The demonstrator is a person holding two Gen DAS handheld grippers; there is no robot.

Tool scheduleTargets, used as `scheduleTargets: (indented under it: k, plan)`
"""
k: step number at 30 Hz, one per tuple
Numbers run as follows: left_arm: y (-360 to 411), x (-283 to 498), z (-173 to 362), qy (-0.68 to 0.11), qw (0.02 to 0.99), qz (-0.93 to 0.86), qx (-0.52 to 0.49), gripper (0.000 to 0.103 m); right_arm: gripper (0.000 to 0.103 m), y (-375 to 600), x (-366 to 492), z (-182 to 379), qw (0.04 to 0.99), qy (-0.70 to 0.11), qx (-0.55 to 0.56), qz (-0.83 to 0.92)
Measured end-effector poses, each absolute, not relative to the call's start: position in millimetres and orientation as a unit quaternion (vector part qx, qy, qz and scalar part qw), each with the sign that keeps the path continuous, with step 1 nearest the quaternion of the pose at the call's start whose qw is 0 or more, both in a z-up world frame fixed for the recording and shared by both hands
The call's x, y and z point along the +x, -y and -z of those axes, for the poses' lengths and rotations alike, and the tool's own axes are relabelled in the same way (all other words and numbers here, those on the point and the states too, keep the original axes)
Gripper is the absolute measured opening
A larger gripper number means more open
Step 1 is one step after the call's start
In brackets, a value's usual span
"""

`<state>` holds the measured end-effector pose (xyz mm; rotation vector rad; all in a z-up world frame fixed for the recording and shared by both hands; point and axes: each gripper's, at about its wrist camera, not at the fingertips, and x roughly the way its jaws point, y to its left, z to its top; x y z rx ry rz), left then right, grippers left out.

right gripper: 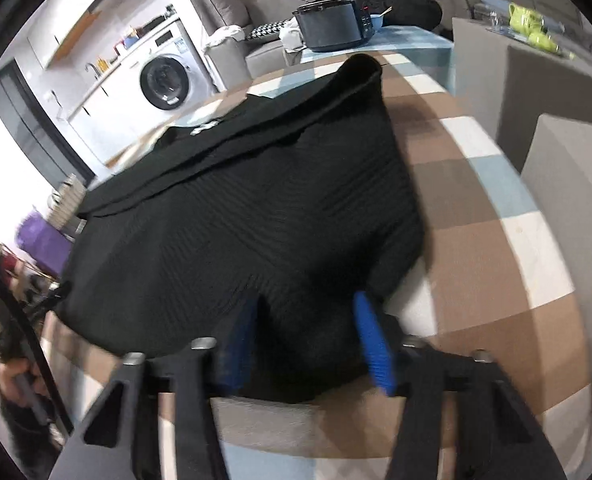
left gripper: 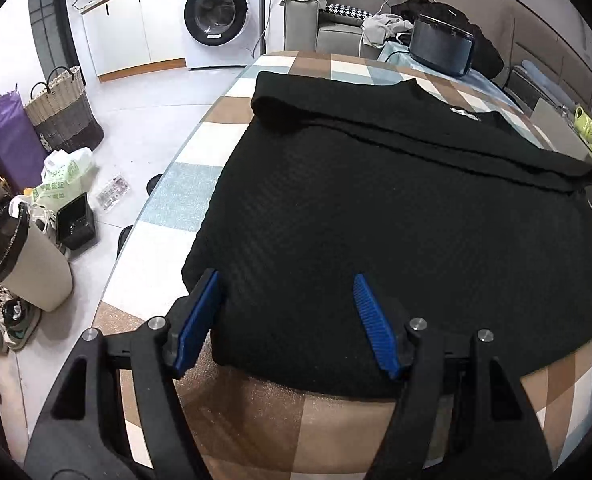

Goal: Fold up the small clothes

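Nearest the cameras, the left tongs (left gripper: 285, 320) were held wide apart, straddling the near hem of the black garment (left gripper: 376, 220) close to its left corner; cloth lay between the blue pads (left gripper: 370, 320), yet nothing was seen to be pinched. The right tongs (right gripper: 308, 340) were set at the hem by the opposite corner, narrower than the left, with a hump of fabric bunched between the pads; through the blur it could not be told whether the cloth was actually clamped. Both corners were probably being addressed together so that the near edge could be lifted evenly and carried over. The garment was spread flat on the checked tabletop (left gripper: 223, 420), presumably so that clean folds could be made, and a band across its far side was already turned over. Beyond it, a dark cooking pot (left gripper: 442, 50) stood on the tabletop's far end, well clear of the work, and a washing machine (left gripper: 219, 12) was seen behind.
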<state>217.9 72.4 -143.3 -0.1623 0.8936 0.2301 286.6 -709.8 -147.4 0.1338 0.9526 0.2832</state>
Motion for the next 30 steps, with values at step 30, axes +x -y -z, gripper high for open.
scheduleTargets:
  k: [30]
  plan:
    - [-96,103,82,-0.396,0.899,-0.045,-0.183,0.064,0.042,750,254,100,0.875,-0.413,0.14,-0.211]
